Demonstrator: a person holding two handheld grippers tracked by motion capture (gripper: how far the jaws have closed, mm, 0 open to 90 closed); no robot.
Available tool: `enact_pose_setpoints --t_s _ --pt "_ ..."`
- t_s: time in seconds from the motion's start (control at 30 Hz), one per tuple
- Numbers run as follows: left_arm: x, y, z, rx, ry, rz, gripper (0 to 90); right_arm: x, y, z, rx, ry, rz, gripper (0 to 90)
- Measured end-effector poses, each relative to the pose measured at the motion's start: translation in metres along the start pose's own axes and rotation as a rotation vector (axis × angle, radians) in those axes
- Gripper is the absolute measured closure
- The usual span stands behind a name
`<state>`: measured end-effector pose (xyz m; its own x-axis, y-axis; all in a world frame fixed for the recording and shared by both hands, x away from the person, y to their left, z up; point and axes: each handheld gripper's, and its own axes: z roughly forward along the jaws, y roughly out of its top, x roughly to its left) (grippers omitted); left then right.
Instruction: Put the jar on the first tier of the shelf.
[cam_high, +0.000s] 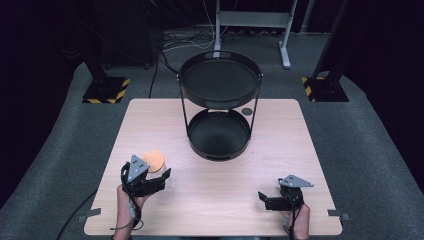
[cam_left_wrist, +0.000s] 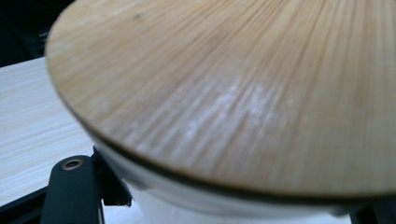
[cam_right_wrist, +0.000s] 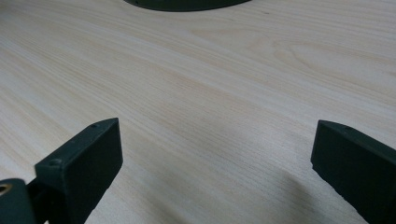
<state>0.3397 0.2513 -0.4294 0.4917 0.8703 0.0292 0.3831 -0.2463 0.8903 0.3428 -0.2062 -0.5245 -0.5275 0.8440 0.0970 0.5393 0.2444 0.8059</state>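
A jar with a round bamboo lid (cam_high: 154, 161) stands near the table's front left. In the left gripper view the lid (cam_left_wrist: 224, 93) looms close, with the jar's white body (cam_left_wrist: 187, 205) under it. My left gripper (cam_high: 156, 172) is around the jar, its jaws pressed against the body on either side. My right gripper (cam_high: 264, 200) rests low over the front right of the table, open; bare wood lies between its jaws (cam_right_wrist: 210, 163).
A black two-tier tray stand sits at the table's far middle, upper tray (cam_high: 220, 56) over lower tray (cam_high: 190, 132), both empty. The lower tray's edge (cam_right_wrist: 187, 4) is far ahead of my right gripper. A small dark disc (cam_high: 246, 111) lies beside the stand.
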Motion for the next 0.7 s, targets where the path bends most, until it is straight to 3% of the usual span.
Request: enact_pose_setpoints --t_s 0.7 --pt "-0.013 0.016 0.022 -0.018 -0.053 0.004 25.5 0.0 0.0 0.001 0.005 0.0 -0.004 1.6"
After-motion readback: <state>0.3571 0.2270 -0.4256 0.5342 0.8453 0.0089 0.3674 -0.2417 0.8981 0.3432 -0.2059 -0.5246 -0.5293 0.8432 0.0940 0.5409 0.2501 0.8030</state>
